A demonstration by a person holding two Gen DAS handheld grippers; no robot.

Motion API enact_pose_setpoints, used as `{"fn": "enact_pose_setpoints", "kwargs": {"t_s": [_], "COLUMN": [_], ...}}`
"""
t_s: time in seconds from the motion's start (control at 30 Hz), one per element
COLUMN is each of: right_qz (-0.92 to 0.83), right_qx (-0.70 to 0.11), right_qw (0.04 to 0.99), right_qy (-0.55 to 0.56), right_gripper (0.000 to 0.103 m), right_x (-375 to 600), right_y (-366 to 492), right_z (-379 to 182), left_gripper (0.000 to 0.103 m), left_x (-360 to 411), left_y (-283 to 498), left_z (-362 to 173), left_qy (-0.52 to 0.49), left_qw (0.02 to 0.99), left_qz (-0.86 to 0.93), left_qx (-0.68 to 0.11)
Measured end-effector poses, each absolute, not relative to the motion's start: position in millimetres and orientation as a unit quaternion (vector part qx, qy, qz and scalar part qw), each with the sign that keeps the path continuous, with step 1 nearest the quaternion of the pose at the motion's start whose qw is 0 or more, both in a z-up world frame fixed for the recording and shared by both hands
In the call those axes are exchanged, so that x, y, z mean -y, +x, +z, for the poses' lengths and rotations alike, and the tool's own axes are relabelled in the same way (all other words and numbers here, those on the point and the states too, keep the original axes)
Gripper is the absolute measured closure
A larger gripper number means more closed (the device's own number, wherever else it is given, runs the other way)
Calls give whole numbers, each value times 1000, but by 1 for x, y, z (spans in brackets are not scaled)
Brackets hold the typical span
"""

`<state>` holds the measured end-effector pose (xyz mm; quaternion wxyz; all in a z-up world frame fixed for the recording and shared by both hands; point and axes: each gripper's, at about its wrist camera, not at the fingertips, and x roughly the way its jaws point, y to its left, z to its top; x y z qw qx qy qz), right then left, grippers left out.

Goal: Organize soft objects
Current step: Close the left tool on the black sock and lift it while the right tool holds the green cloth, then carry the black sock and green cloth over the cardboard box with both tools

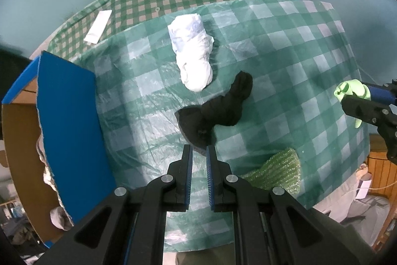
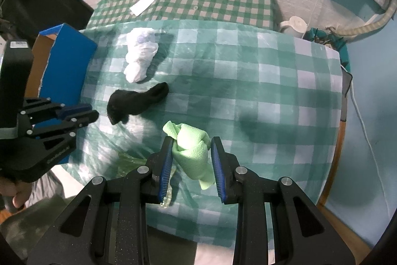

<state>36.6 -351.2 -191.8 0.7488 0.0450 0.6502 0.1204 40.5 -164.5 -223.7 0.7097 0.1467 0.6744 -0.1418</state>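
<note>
A black sock [image 1: 215, 111] [image 2: 136, 103] lies on the green checked table cover. My left gripper [image 1: 199, 149] [image 2: 91, 113] hovers at the sock's near end, jaws nearly closed with a narrow gap and nothing between them. A white cloth bundle [image 1: 193, 51] [image 2: 140, 54] lies beyond the sock. My right gripper [image 2: 191, 143] [image 1: 347, 96] is shut on a light green cloth [image 2: 192, 148] and holds it above the table. A green mesh scrubber [image 1: 278, 173] lies near the table's front edge.
A blue-sided cardboard box [image 1: 67, 116] [image 2: 64, 66] stands open at the table's left edge with cloth items inside. A white tube [image 1: 98, 26] [image 2: 145, 3] lies on the checked bed behind. A white kettle [image 2: 295, 25] stands at the back right.
</note>
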Motion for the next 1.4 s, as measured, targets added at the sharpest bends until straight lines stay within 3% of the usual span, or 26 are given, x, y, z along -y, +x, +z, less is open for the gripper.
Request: {"fn": "enact_pose_setpoints", "kwargs": {"t_s": [0.1, 0.27, 0.47, 1.2, 1.3, 1.4], "right_qz": [119, 111, 97, 92, 93, 92], "right_qx": [-650, -650, -651, -659, -658, -658], "right_qw": [749, 750, 750, 743, 744, 744], "right_qy": [45, 53, 63, 72, 72, 71], "right_gripper": [74, 74, 74, 74, 74, 74], "right_x": [350, 353, 360, 357, 356, 356], "right_y": [35, 29, 24, 18, 18, 19], "right_z": [-190, -187, -188, -192, -191, -190], "left_gripper": [87, 57, 42, 42, 55, 57], "left_x": [166, 174, 191, 226, 226, 224], "left_y": [44, 51, 59, 62, 60, 61], "left_z": [-230, -236, -244, -273, -275, -274], "left_qy": [152, 163, 188, 245, 252, 242], "left_qw": [705, 712, 701, 682, 686, 689], "left_qz": [-145, -162, -200, -206, -202, -200], "left_qx": [-678, -664, -658, -657, -652, -653]}}
